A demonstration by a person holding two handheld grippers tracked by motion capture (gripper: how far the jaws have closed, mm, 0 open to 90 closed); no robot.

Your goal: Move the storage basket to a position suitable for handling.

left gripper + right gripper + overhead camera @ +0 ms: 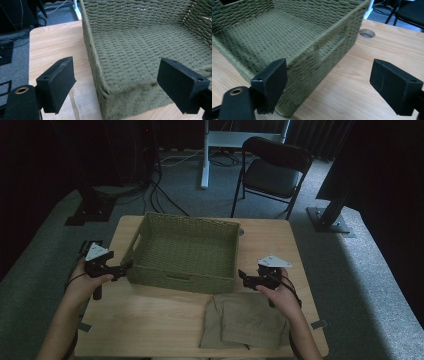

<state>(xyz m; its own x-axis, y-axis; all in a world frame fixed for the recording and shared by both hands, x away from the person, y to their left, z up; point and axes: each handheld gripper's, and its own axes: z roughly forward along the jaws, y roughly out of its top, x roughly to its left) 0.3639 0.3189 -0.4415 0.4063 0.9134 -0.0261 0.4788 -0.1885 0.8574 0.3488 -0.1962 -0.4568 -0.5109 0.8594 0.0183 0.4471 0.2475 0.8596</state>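
Observation:
An empty green woven basket [150, 235] stands on the wooden table [150, 315], towards its far side. My left gripper [125, 268] is open at the basket's near-left corner [105, 92], its jaws straddling that corner without closing on it. My right gripper [242, 276] is open at the near-right corner [309, 72], which lies between its jaws. Folded beige cloth [245, 322] lies on the table in front of the basket, just under my right hand. Inside, the basket floor [140, 50] is bare.
A black folding chair [272, 172] and a white stand [205, 155] are on the carpet beyond the table. Cables and dark equipment bases sit at the far left [90, 210] and far right [327, 217]. A round hole [367, 33] is in the tabletop beside the basket.

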